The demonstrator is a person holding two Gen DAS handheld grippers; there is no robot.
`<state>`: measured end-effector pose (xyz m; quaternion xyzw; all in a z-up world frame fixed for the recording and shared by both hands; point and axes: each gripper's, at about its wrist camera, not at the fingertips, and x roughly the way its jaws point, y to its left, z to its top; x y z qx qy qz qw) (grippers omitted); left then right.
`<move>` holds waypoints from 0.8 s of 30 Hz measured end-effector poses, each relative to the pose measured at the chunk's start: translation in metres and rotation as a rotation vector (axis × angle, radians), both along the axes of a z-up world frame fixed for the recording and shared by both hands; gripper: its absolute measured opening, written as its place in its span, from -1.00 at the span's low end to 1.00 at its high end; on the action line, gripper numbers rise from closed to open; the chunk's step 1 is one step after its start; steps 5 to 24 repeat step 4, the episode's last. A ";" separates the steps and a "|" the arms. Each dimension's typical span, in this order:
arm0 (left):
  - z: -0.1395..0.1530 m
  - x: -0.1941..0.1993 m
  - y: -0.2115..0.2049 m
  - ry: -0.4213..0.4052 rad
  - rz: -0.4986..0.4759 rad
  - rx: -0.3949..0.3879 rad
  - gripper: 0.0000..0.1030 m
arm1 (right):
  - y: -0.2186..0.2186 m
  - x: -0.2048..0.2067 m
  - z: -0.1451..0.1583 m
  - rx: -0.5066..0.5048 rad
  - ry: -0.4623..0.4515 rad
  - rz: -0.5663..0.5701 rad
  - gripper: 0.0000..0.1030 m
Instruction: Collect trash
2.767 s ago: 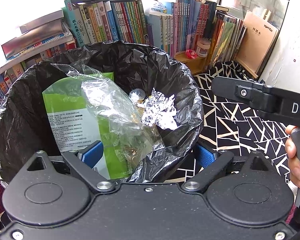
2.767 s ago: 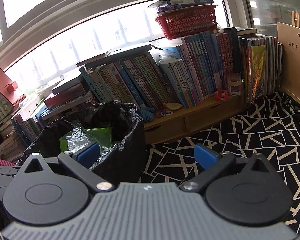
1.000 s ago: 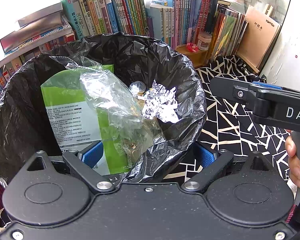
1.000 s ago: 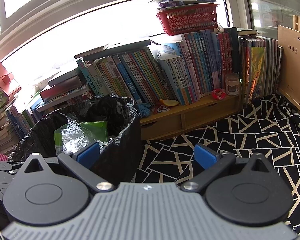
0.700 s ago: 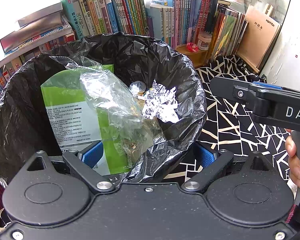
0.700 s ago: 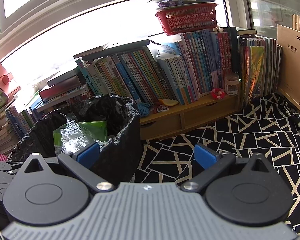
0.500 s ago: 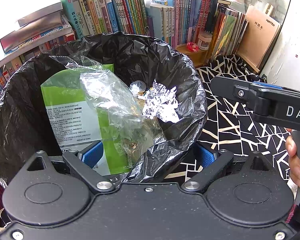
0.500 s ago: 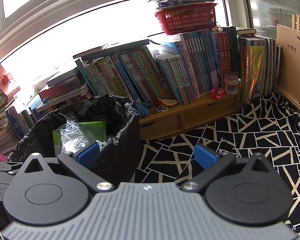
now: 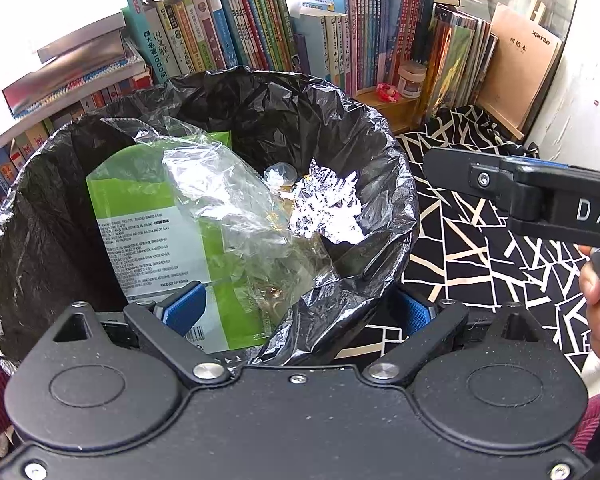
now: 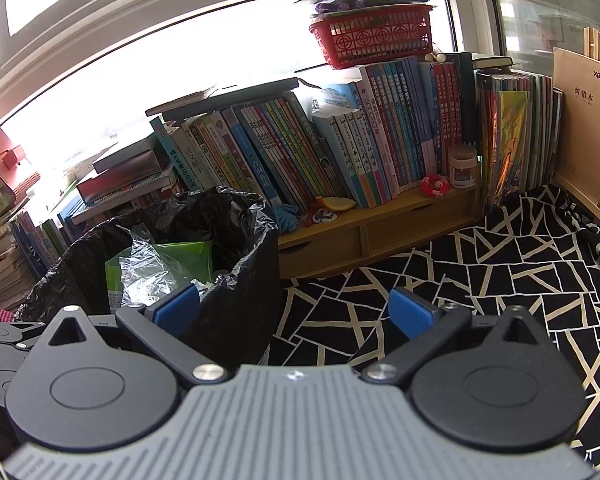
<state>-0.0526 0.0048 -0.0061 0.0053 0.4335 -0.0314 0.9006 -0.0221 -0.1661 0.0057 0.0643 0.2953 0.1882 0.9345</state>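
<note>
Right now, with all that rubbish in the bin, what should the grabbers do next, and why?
Probably lift the left gripper back off the bin. Its jaws are opening with only the bag's rim between them, not gripped, and the green packet, clear plastic and foil already lie inside. The right gripper is open and empty, and the patterned cloth shows no more trash.
</note>
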 end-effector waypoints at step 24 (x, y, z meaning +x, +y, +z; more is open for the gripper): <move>0.001 -0.001 0.000 0.001 0.000 0.000 0.95 | -0.003 -0.001 -0.003 0.003 -0.004 -0.002 1.00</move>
